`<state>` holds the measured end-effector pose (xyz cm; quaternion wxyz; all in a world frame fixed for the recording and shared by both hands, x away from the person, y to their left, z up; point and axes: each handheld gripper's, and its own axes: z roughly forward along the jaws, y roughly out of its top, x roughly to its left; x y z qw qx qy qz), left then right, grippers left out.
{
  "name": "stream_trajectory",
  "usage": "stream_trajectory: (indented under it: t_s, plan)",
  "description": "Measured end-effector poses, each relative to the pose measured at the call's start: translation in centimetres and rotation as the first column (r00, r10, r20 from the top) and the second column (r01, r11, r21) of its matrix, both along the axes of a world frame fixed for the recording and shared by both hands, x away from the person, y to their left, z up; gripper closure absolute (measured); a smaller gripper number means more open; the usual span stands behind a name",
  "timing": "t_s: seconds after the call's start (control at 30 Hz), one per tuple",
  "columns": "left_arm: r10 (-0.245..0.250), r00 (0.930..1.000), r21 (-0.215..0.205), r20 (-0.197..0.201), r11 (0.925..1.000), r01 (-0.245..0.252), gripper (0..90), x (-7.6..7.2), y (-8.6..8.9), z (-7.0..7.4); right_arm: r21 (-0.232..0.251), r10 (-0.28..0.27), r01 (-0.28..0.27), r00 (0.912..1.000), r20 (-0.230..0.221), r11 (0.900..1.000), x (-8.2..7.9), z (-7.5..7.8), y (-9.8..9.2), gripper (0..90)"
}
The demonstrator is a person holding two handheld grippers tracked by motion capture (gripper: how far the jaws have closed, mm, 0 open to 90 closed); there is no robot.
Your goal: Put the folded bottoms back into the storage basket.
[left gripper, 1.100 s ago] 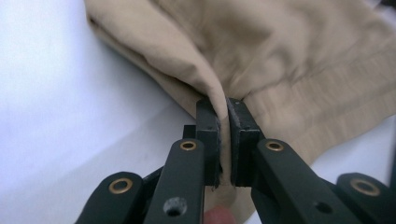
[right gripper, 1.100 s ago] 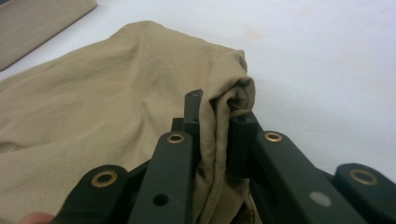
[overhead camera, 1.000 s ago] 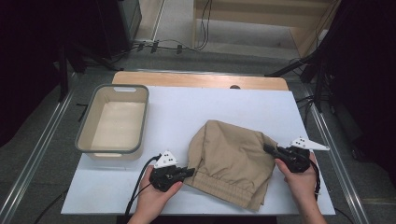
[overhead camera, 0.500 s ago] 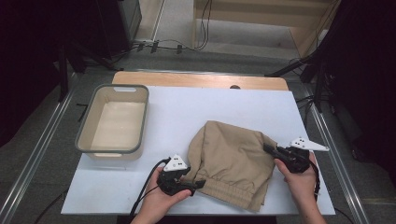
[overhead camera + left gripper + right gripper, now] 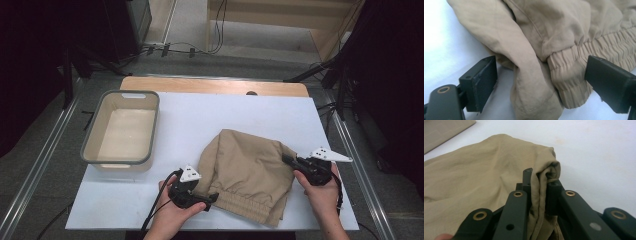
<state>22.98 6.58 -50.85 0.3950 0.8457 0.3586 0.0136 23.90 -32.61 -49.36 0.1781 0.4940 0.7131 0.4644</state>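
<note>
Since a second ago the left gripper (image 5: 212, 196) has slid toward the near table edge and now sits at the elastic hem corner of the tan garment (image 5: 247, 172); half a second ago it was already close to this spot. Right gripper (image 5: 286, 159) unchanged in place, same hold.

Left gripper, own view: jaws spread wide, one pad on each side of the hem corner (image 5: 564, 75), a gap between each pad and the cloth. Nothing gripped. A loose fold (image 5: 524, 72) of the garment hangs down between the jaws beside the gathered elastic band.

Right gripper, own view: jaws (image 5: 539, 187) closed tight on a bunched pinch of tan cloth (image 5: 549, 171), which pokes up past the tips in a rounded fold. From the high view this is the garment's right-side corner, just lifted off the surface.

Garment: crumpled, lying on the near right part of the white table (image 5: 215, 115), elastic hem toward the person, body spreading away toward table centre.

Hands: left hand (image 5: 172, 215) wrapped round its gripper from below, cable (image 5: 155, 207) trailing back off the near edge. Right hand (image 5: 320, 192) behind its gripper, grey three-cornered plate (image 5: 330, 155) on top.

Farther out: grey-rimmed beige bin (image 5: 121, 127) at table's left side, well apart from the garment. Wooden strip (image 5: 215, 85) along the far edge.
</note>
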Motion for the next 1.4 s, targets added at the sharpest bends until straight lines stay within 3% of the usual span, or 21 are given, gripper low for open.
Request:
stream_trajectory:
  t_s: [0.07, 0.13, 0.2, 0.37, 0.53, 0.77, 0.93, 1.23, 1.4]
  plan:
    - [-0.004, 0.9999, 0.009, 0.012, 0.9999, 0.004, 8.8, -0.2, -0.3, -0.1, 0.000, 0.000, 0.000, 1.0000, 0.000, 1.000, 0.0, 0.0, 0.0, 79.5]
    - [-0.013, 0.9999, -0.027, -0.011, 0.9996, 0.013, 10.4, -0.2, -0.4, -0.1, 0.000, 0.000, 0.000, 1.0000, -0.001, 1.000, 0.0, 0.0, 0.0, 79.5]
    - [-0.009, 0.9999, -0.029, -0.004, 0.9995, 0.009, 13.0, -0.4, -0.5, -0.2, -0.001, -0.001, 0.001, 1.0000, -0.001, 1.000, 0.0, 0.0, 0.0, 79.5]
    - [-0.001, 0.9993, -0.068, -0.037, 0.9977, -0.002, 26.8, -0.4, -0.3, -0.2, -0.001, 0.000, 0.000, 1.0000, 0.001, 1.000, 0.0, 0.0, 0.1, 79.5]
    - [-0.021, 0.9988, -0.082, -0.044, 0.9964, 0.017, 43.8, -0.7, -0.5, -0.4, 0.000, 0.000, 0.000, 1.0000, 0.002, 1.000, 0.0, 0.0, 0.1, 79.5]
    - [-0.017, 0.9999, -0.063, 0.002, 0.9978, 0.017, 60.3, -1.4, -0.9, -0.3, -0.001, -0.001, 0.001, 1.0000, 0.008, 1.000, -0.1, 0.1, 0.2, 79.4]
    - [-0.038, 0.9963, -0.054, 0.077, 0.9976, 0.043, 71.1, -1.9, -1.2, 0.0, 0.011, -0.010, 0.010, 0.9998, 0.015, 1.000, -0.1, 0.2, 0.3, 79.5]
    - [-0.034, 0.9923, -0.100, 0.119, 0.9939, 0.046, 75.2, -2.1, -0.9, 0.8, 0.007, -0.021, 0.020, 0.9986, 0.049, 1.000, -0.3, 1.1, 0.5, 79.5]
    - [-0.012, 0.9849, -0.118, 0.172, 0.9925, 0.032, 75.4, -2.2, -0.4, 1.7, 0.012, -0.023, 0.022, 0.9969, 0.075, 1.000, -0.2, 2.2, 0.7, 79.5]
